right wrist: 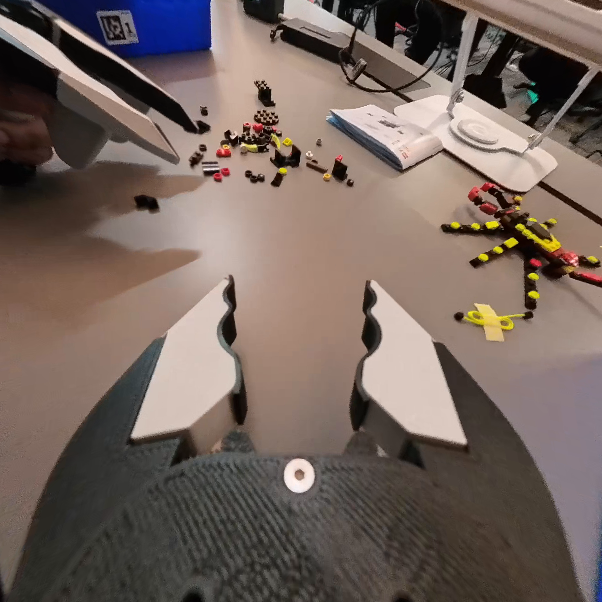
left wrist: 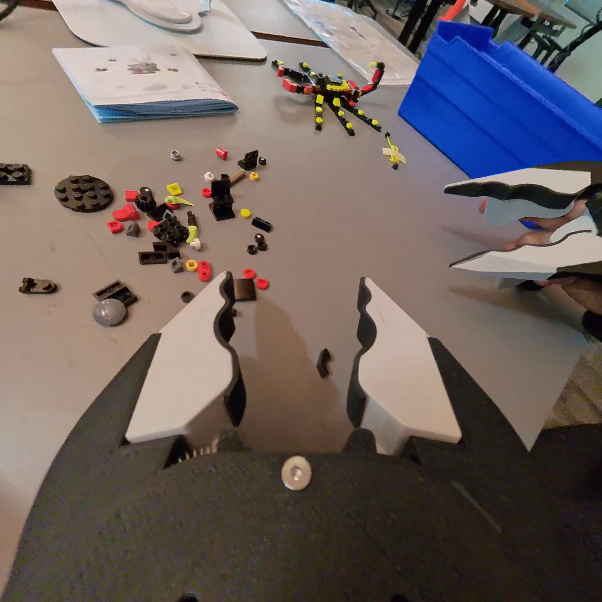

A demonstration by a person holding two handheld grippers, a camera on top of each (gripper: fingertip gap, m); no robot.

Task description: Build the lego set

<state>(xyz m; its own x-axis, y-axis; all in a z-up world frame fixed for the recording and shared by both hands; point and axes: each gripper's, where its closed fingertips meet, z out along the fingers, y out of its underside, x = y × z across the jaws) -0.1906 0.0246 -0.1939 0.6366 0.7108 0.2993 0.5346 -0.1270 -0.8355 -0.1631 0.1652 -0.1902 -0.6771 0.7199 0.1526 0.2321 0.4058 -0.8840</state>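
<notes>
Hovering low over the grey table (left wrist: 325,202), the left gripper (left wrist: 294,280) has its jaws wide apart with nothing clamped. A small black brick piece (left wrist: 324,362) lies on the table between its fingers, nearer the right-hand one; no pad presses on it. Its left fingertip (left wrist: 224,283) sits just beside a flat black tile (left wrist: 245,289) and two small red pieces (left wrist: 255,278), at the near edge of the loose pile of black, red and yellow bricks (left wrist: 182,215).

Right gripper (right wrist: 299,283) jaws also apart, empty, over bare table, well apart from the pile. Nearest things: a yellow-green cord with tape (right wrist: 488,321) and the built black-yellow-red spider-like model (right wrist: 534,247), both off to its right.

Judgement: to pick the black piece cleanly, centre the left jaws on it and come in low. It is tiny and dark against shadow, so it could easily slip or be nudged away.

Booklet (left wrist: 143,81) and blue bin (left wrist: 501,107) sit farther back.
</notes>
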